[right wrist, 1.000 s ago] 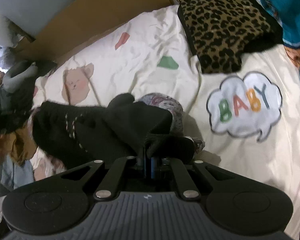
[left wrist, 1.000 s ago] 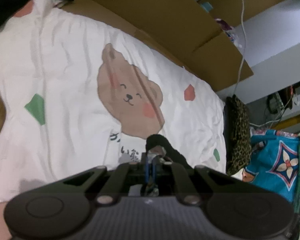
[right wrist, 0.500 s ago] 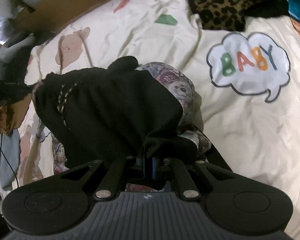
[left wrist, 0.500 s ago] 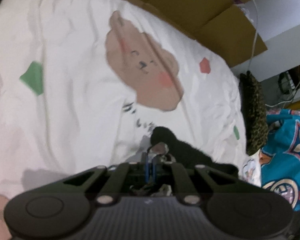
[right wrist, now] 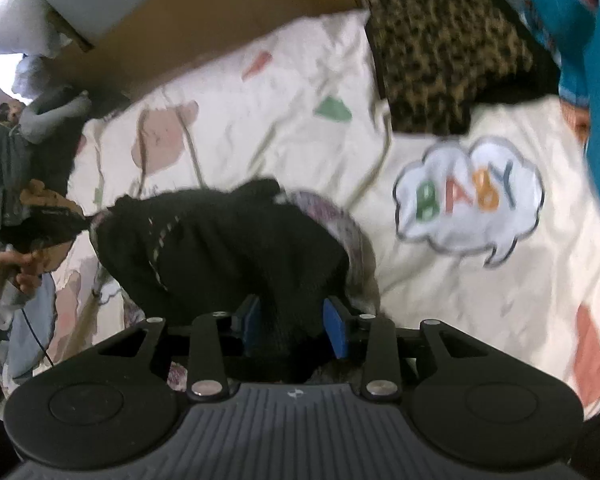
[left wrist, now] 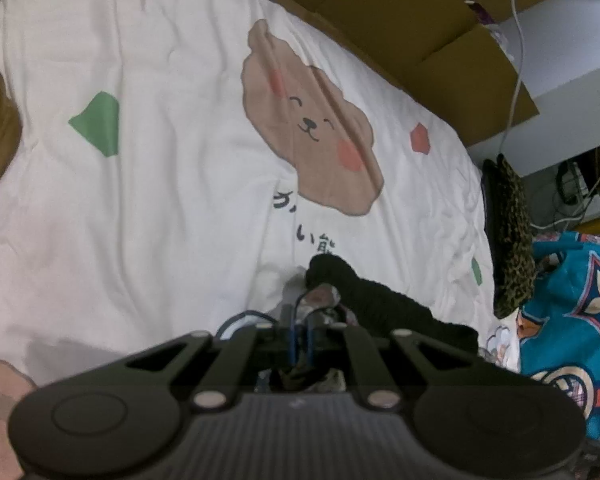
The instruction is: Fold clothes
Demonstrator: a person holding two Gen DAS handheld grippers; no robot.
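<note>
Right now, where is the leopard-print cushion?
In the right wrist view the leopard-print cushion lies at the top right of the cream cartoon-print bedspread, just above its "BABY" cloud print and beside the teal patterned fabric.

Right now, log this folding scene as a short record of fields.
surface: white bear-print bedsheet
garment: black knit garment with teddy-print lining, lying on the sheet
left claw: shut on the garment's edge
right claw: jaws opening, black fabric between the blue pads
nearby: leopard-print cushion, cardboard
</note>
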